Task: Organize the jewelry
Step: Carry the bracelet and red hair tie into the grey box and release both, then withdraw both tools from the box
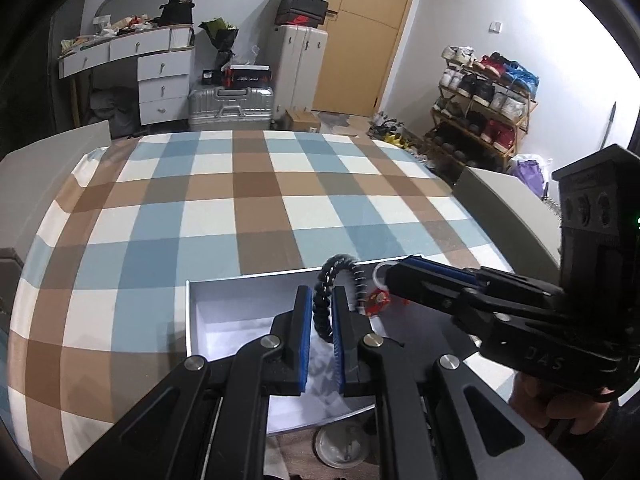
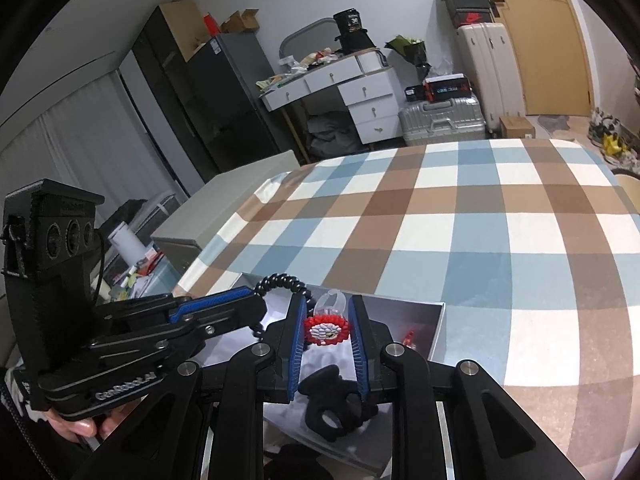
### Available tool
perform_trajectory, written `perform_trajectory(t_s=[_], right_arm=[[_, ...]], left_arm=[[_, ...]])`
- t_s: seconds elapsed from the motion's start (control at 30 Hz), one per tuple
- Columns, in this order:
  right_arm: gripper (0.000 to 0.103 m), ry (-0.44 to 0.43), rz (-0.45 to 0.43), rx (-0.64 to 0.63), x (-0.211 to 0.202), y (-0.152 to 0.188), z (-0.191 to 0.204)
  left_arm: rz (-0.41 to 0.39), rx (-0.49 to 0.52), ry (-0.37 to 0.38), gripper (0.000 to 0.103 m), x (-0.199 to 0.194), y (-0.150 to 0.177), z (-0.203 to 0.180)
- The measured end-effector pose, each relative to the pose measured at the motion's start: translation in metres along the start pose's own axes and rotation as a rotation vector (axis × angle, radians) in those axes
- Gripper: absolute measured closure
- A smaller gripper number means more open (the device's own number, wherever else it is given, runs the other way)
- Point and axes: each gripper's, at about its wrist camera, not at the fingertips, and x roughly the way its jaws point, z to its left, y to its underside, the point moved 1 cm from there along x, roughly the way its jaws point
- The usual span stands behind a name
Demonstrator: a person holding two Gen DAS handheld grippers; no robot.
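The black beaded bracelet (image 1: pixel 326 300) is hanging over the open white box (image 1: pixel 208 320), with the left gripper (image 1: pixel 321 312) pinching it tight. Just beside it, the right gripper (image 2: pixel 329 328) is clasping a red-and-white beaded ring (image 2: pixel 326 330) above the checked cloth (image 1: pixel 248 200).

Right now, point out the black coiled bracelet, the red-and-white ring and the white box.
black coiled bracelet (image 1: pixel 322 312), left wrist view, coil between the pads.
red-and-white ring (image 2: pixel 327 330), right wrist view, beaded face.
white box (image 1: pixel 240 278), left wrist view, far rim.
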Motion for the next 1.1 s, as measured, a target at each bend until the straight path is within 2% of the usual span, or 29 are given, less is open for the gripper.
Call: perform_trajectory(t_s=[0.1,0.17,0.23,0.33,0.4,0.47,0.6,0.7,0.93,1.03,1.1], right_arm=[[0.076,0.004,-0.007,0.011,-0.004,-0.001,-0.003],[0.07,0.009,-0.02,0.019,-0.008,-0.002,-0.004],[0.064,0.011,-0.034,0.02,-0.013,-0.002,-0.003],[0.051,0.013,-0.055,0.015,-0.021,-0.002,-0.001],[0.044,0.018,-0.07,0.013,-0.028,-0.003,0.001],[0.043,0.021,-0.086,0.014,-0.037,-0.002,0.002],[0.036,0.041,-0.108,0.013,-0.05,-0.002,0.003],[0.032,0.051,-0.123,0.02,-0.061,0.0,0.004],[0.021,0.064,-0.157,0.007,-0.085,0.008,0.013],[0.012,0.063,-0.176,-0.001,-0.094,0.015,0.017],[0.006,0.064,-0.187,-0.001,-0.099,0.019,0.019]], left_arm=[[-0.002,-0.001,0.001,0.096,-0.002,0.0,0.0],[-0.003,0.009,-0.001,0.086,-0.004,0.001,-0.001],[-0.014,0.019,-0.015,0.072,-0.008,0.001,-0.003],[-0.031,0.022,-0.026,0.064,-0.015,0.003,-0.003],[-0.04,0.022,-0.051,0.063,-0.019,0.004,-0.001],[-0.04,0.018,-0.072,0.062,-0.024,0.006,0.001],[-0.047,-0.004,-0.089,0.053,-0.032,0.01,0.005],[-0.052,-0.008,-0.107,0.049,-0.038,0.013,0.004],[-0.066,-0.019,-0.141,0.03,-0.048,0.023,0.002],[-0.031,-0.007,-0.124,0.019,-0.045,0.03,0.0],[0.002,0.02,-0.137,0.019,-0.041,0.039,-0.003]])
